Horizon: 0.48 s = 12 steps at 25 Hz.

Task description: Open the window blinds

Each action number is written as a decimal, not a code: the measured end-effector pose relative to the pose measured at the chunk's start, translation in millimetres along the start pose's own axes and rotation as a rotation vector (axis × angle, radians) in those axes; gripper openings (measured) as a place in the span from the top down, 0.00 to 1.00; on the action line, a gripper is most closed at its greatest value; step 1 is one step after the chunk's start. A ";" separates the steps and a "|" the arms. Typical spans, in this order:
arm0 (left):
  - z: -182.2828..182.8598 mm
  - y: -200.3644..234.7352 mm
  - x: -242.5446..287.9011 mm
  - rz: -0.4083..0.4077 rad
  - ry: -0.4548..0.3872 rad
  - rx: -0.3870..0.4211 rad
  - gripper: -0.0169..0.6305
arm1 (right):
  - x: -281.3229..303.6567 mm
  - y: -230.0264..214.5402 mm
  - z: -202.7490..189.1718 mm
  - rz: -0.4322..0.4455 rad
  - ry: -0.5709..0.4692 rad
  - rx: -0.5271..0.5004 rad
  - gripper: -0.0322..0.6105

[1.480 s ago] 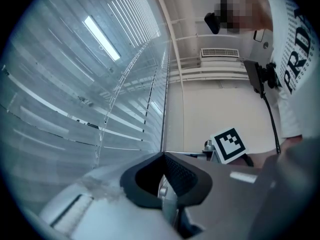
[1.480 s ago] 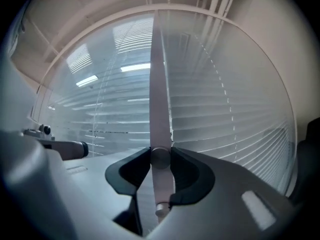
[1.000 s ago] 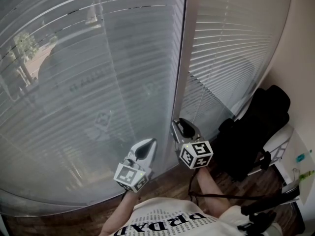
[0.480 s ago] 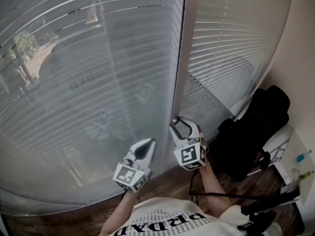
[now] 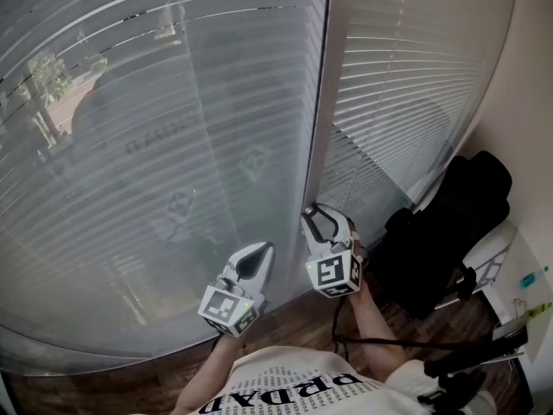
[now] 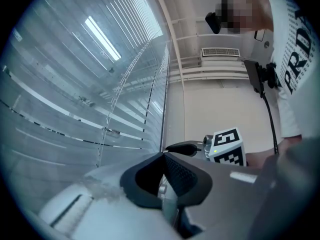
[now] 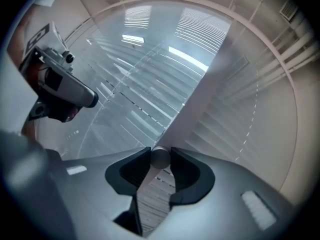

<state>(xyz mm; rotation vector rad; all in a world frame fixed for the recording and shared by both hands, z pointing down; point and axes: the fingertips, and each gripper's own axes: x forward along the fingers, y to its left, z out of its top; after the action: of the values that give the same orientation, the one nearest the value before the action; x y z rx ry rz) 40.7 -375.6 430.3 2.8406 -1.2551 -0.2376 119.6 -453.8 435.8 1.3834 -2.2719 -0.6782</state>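
- A black bag (image 5: 445, 223) lies on a chair (image 5: 489, 247) in the right corner; we cannot see its contents.
- We note a wooden floor (image 5: 294, 316) below the window.
- The blinds (image 5: 173, 145) hang fully lowered either side of the window post (image 5: 318, 145), slats level and nearly shut, with greenery dim at upper left.
- Right gripper (image 7: 160, 153): jaws closing, the wand (image 7: 160, 160) end touching both pads.
- Left gripper (image 6: 163, 159): jaws together, empty, just beside the right one.
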 end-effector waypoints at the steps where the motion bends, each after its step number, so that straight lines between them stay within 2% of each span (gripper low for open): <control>1: -0.3 0.4 -0.1 0.003 0.004 -0.002 0.99 | 0.0 -0.4 -0.2 0.002 -0.002 0.023 0.74; 12: -0.8 2.0 -1.0 -0.003 0.004 0.001 0.99 | 0.1 -4.5 -2.3 0.000 -0.016 0.221 0.74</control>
<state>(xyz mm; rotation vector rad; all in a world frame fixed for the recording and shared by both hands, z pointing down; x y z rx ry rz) 38.7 -376.3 431.4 2.8427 -1.2503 -0.2320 124.0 -456.1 434.9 1.4804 -2.4188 -0.4499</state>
